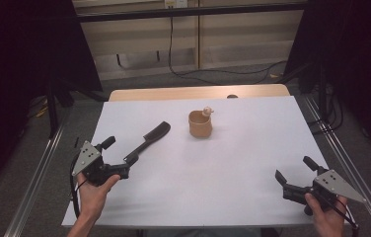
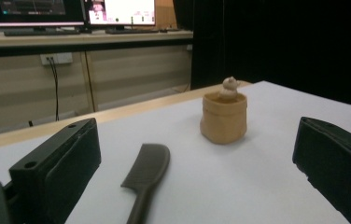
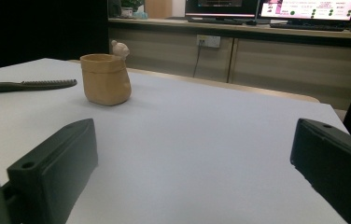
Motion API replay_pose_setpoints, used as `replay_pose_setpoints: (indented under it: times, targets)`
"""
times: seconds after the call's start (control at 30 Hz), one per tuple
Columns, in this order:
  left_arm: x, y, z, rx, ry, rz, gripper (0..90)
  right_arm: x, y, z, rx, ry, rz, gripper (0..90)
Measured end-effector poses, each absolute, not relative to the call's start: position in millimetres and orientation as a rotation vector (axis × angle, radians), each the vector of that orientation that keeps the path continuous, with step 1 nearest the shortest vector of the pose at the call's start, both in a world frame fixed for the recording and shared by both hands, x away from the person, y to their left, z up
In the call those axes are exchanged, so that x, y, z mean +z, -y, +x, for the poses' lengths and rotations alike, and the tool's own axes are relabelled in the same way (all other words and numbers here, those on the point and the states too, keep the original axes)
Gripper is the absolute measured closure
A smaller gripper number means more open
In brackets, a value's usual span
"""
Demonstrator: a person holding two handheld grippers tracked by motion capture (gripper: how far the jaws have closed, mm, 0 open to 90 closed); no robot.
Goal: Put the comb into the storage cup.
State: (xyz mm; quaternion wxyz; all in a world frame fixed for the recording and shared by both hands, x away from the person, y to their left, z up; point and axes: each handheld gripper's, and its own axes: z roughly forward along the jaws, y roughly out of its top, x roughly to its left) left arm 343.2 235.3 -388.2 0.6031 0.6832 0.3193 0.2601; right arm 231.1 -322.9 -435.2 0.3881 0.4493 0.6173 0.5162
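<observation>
High view: the table (image 1: 233, 197) wears a smooth, matte white sheet. A tan, soft-walled pot (image 1: 200, 124) with a small pale figure on its rim stands mid-table. The dark, flat, fine-toothed comb (image 1: 150, 138) lies left of it, handle end between the wide-open, empty jaws of the left claw (image 1: 119, 157). Best to close low and square on the thin handle. Right claw (image 1: 293, 174) gapes empty, well apart.

I see the comb (image 1: 149, 139) lying on the table (image 1: 233, 168), left of the pot (image 1: 200, 124); a small figure (image 1: 206, 111) sits in the pot.
</observation>
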Motion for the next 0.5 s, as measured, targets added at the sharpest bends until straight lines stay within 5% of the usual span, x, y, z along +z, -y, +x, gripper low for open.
replay_pose_setpoints:
  times: [0.5]
  targets:
    - [-381,-233,365,0.619,-0.733,1.588,1.7,-435,324,231,1.307,-1.567,1.145,0.3]
